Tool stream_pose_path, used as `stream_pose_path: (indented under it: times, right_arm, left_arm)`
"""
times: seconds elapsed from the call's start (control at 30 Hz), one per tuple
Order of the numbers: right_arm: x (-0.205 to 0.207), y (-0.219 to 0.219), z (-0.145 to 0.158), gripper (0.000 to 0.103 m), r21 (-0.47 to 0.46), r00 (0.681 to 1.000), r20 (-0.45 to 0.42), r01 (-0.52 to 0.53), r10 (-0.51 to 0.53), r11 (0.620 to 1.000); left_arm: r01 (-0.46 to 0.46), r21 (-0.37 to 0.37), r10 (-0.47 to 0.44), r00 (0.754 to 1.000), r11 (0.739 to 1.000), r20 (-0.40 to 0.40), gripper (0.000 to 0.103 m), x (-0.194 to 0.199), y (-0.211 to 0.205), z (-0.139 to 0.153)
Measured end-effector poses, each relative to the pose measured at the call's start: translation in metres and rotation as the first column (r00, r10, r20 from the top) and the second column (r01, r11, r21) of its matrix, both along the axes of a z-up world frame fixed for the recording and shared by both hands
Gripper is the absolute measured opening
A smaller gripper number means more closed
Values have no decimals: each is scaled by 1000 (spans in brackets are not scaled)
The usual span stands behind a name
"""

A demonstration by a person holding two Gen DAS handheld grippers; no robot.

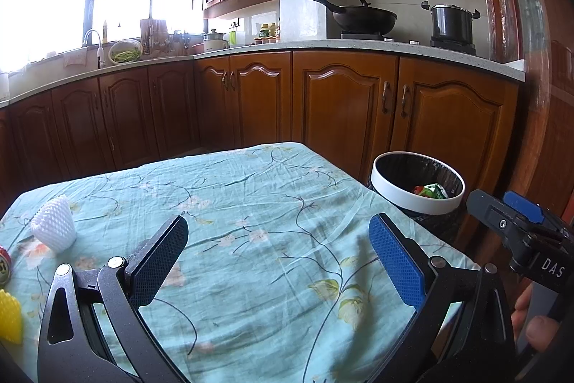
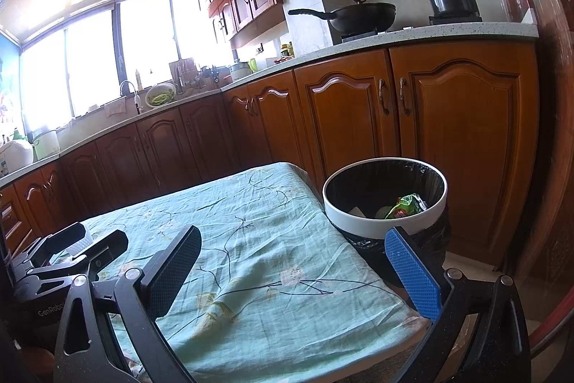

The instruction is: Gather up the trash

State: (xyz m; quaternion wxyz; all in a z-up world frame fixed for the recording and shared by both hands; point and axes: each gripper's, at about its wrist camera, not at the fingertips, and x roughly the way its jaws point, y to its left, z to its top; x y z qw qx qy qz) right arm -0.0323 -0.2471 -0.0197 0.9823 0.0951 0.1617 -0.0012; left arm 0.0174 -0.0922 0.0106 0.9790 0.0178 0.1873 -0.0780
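Two grippers: both mine, both spread wide with nothing between the fingers.
Left wrist view, left gripper (image 1: pixel 278 257): held above the desk (image 1: pixel 251 196), which wears a pale green flowered cloth.
Left wrist view, trash on the desk: a white foam net sleeve (image 1: pixel 53 227) stands near the left edge; a red can (image 1: pixel 4 266) and a yellow foam net (image 1: pixel 10 316) sit at the very left border, each only partly in view.
Left wrist view, bin (image 1: pixel 418 182): white rim, black liner, on the floor just beside the desk's far right corner, with a green wrapper (image 1: pixel 432 191) inside.
Left wrist view, right gripper (image 1: pixel 516 214): seen at the right border, near the bin.
Right wrist view, right gripper (image 2: pixel 292 261): over the desk's right side, its blue finger (image 2: pixel 412 271) overlapping the bin (image 2: pixel 385 219) in the picture.
Right wrist view, bin contents: the green wrapper (image 2: pixel 407 205) lies inside beside something pale I cannot make out.
Right wrist view, left gripper (image 2: pixel 86 239): at the far left, with the white foam net sleeve (image 2: pixel 80 244) showing between its fingers; I cannot tell whether they touch it.
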Motion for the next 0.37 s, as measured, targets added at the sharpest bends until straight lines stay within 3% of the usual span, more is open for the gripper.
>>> stream_pose_path:
  times: [0.37]
  right_arm:
    - [5, 0, -2, 103, 13, 1000, -17, 2, -2, 1000]
  left_arm:
    - [10, -3, -10, 1000, 1000, -10, 103, 5, 2, -2]
